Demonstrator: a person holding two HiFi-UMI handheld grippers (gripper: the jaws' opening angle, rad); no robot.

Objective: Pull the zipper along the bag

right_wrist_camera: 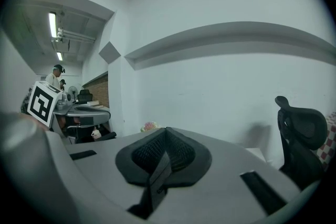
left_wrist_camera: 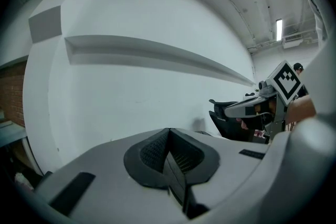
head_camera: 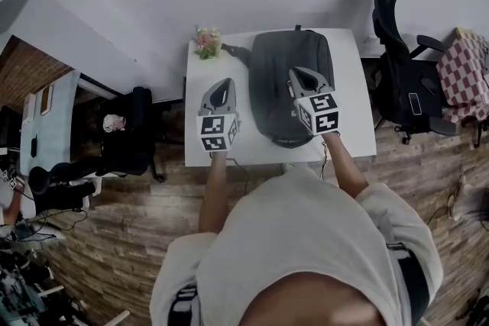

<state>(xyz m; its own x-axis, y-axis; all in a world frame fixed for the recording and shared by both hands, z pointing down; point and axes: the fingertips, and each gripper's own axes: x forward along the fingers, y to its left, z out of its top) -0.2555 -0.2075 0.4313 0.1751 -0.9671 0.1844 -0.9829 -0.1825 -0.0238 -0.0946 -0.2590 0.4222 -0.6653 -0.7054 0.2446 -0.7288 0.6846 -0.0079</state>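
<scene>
One dark grey bag (head_camera: 284, 50) lies on the single white table (head_camera: 348, 88), right of its middle. Whether it is zipped, and what is in it, cannot be told. Two grippers are held above the table: the left gripper (head_camera: 225, 82) over bare tabletop left of the bag, the right gripper (head_camera: 295, 72) over the bag. Both have their jaws pressed together with nothing between them. One small bunch of flowers (head_camera: 207, 42) sits at the far left corner. One black office chair (head_camera: 397, 80) stands right of the table
</scene>
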